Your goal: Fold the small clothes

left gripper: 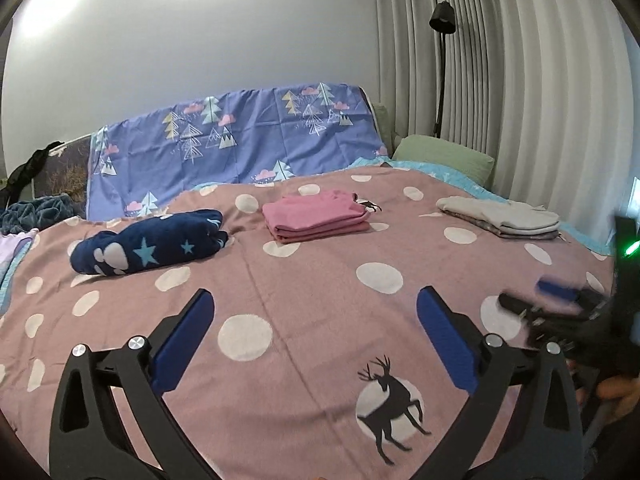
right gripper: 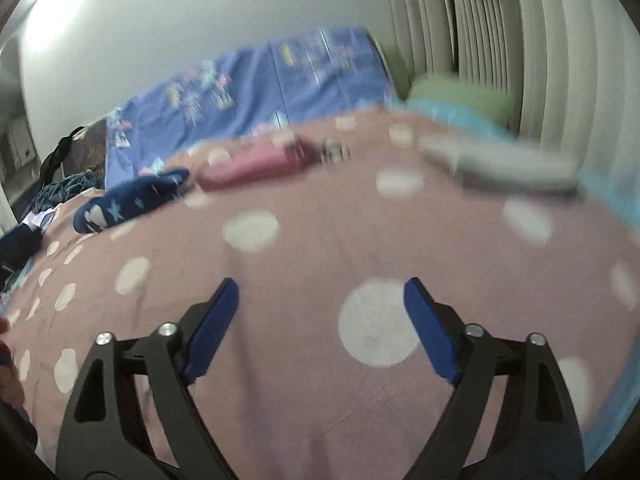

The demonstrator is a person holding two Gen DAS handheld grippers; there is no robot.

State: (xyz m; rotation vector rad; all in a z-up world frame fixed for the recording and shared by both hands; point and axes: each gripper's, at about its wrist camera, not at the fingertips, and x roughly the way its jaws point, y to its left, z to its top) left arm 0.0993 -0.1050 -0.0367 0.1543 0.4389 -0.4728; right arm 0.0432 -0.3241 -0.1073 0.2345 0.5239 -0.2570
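Three folded garments lie on the far part of the bed: a navy star-print one (left gripper: 148, 246) at left, a pink one (left gripper: 316, 218) in the middle, a grey-white stack (left gripper: 500, 216) at right. They also show, blurred, in the right wrist view: the navy garment (right gripper: 128, 200), the pink garment (right gripper: 256, 164), the grey stack (right gripper: 504, 164). My left gripper (left gripper: 314, 312) is open and empty above the bedspread (left gripper: 304, 280). My right gripper (right gripper: 320, 300) is open and empty over the bedspread; it also shows blurred at the right edge of the left wrist view (left gripper: 560, 304).
The mauve bedspread with white dots and a deer print (left gripper: 392, 396) covers the bed. A blue tree-print sheet (left gripper: 240, 136) hangs over the headboard. A green pillow (left gripper: 444, 156), a black floor lamp (left gripper: 442, 20) and curtains (left gripper: 520, 100) stand at right. Loose clothes (left gripper: 36, 208) lie at far left.
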